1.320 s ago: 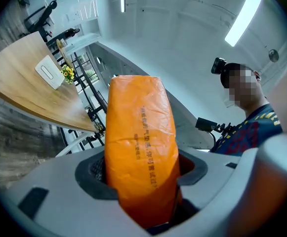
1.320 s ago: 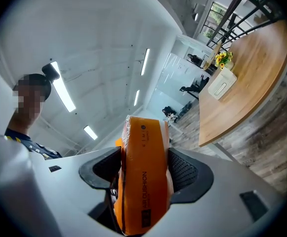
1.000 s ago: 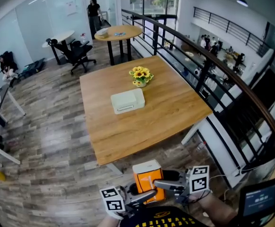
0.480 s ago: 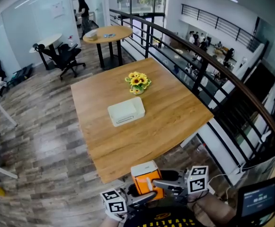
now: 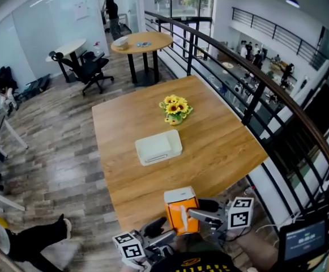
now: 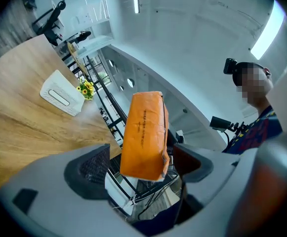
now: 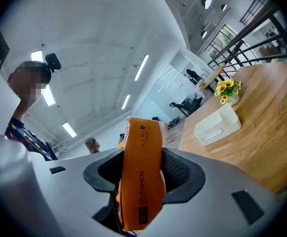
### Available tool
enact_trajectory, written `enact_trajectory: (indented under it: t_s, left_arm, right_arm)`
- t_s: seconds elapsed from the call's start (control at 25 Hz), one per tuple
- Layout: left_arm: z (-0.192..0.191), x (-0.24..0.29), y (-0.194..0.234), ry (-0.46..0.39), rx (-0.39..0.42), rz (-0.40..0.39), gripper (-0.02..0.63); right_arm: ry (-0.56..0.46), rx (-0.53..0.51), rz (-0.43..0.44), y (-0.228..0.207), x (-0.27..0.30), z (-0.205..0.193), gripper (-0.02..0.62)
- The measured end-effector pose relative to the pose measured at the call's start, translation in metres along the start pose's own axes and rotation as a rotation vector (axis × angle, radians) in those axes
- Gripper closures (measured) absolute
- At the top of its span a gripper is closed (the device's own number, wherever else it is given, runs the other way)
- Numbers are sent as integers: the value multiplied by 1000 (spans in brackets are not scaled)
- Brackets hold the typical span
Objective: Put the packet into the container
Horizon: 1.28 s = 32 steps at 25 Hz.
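An orange packet with a white top hangs upright just off the near edge of the wooden table. My right gripper is shut on it; its jaws have just been closing, and in the right gripper view both pads press the packet. My left gripper sits low and left of the packet with its jaws just opened wide; in the left gripper view the packet stands between them, clear of the left pad. The white rectangular container lies mid-table, also seen as the container and the container.
A pot of sunflowers stands just behind the container. A black railing runs along the table's right side. A round table and an office chair stand further back. A person's leg lies on the floor at lower left.
Both grippers and the packet have come closer to the table's near edge. The left gripper's jaws have opened off the packet. A person's leg has come into view at lower left.
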<state>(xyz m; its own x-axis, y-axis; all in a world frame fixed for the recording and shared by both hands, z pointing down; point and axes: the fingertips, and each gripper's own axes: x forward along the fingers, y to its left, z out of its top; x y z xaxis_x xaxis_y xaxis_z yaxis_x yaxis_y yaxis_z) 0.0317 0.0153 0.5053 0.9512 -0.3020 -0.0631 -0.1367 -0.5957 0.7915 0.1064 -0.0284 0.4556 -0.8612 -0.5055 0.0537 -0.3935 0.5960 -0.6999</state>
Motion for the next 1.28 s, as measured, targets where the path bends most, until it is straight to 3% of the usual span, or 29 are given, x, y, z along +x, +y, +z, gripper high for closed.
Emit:
enact_trajectory:
  t_s: [0.12, 0.28, 0.48, 0.56, 0.8, 0.96, 1.28]
  left_arm:
    - [19, 18, 26, -17, 19, 71, 221]
    - [35, 48, 70, -27, 63, 235, 223]
    - [62, 70, 110, 1, 185, 498, 361]
    - [69, 71, 117, 11, 231, 563, 381]
    - [91, 55, 132, 12, 283, 661, 490]
    - [99, 41, 157, 47, 287, 720, 598]
    - [138, 17, 185, 32, 284, 682, 606]
  right_arm:
    - [36, -82, -15, -35, 6, 37, 374]
    - [121, -210, -47, -77, 9, 75, 376]
    - [195, -361, -69, -115, 21, 117, 376]
    - [223, -412, -65, -124, 32, 129, 376]
    - [317, -562, -80, -155, 69, 149, 376]
    - [377, -651, -116, -173, 100, 160, 376]
    - [527, -839, -186, -200, 165, 173, 376]
